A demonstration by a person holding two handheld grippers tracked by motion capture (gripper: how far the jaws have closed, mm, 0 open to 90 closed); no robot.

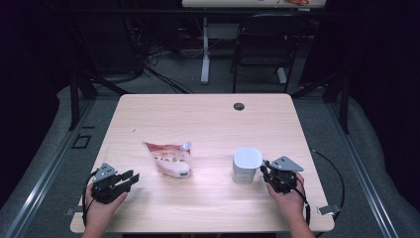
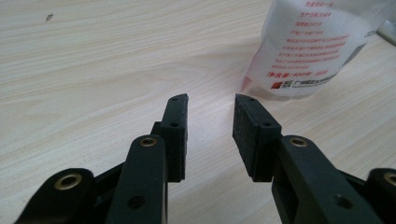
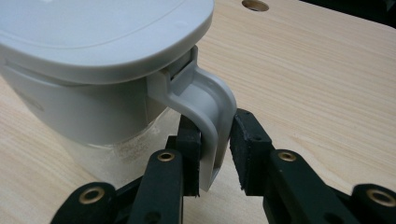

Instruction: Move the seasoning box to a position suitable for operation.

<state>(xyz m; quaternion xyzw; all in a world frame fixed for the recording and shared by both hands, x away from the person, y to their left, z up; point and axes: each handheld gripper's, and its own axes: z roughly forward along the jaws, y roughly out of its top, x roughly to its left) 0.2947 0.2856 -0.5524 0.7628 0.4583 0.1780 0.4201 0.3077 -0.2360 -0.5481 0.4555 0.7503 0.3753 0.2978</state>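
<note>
**Trainee:** What sits nearest the high camera?

**Instructor:** Your own hands at the near edge of the table (image 1: 208,114). From there, work down in size: the table, then the grey lidded container (image 1: 246,165), then the pouch (image 1: 170,158), then the handle (image 3: 208,112).

**Trainee:** Where is the container?

**Instructor:** It stands upright on the right half of the table, just in front of your right gripper (image 1: 271,173). The pouch lies left of centre, well apart from it.

**Trainee:** How do the jaws stand?

**Instructor:** In the right gripper view, your right gripper (image 3: 215,140) has the handle between its jaws. The left pad touches or nearly touches the handle; whether the right pad presses on it cannot be told, so treat the grip as unconfirmed. Your left gripper (image 2: 210,126) stands open on nothing, low over bare wood, with the pouch (image 2: 308,46) ahead and to its right.

**Trainee:** How will the container handle?

**Instructor:** Judge it as rigid plastic, smooth and fairly light, though its contents are hidden. The handle is the correct place to take hold: it is narrow, stiff and fits the pads. Expect the body to swing or tilt, since the handle sits off to one side. The lid may be loose; keep the container upright. The pouch is soft and will crumple.
</note>
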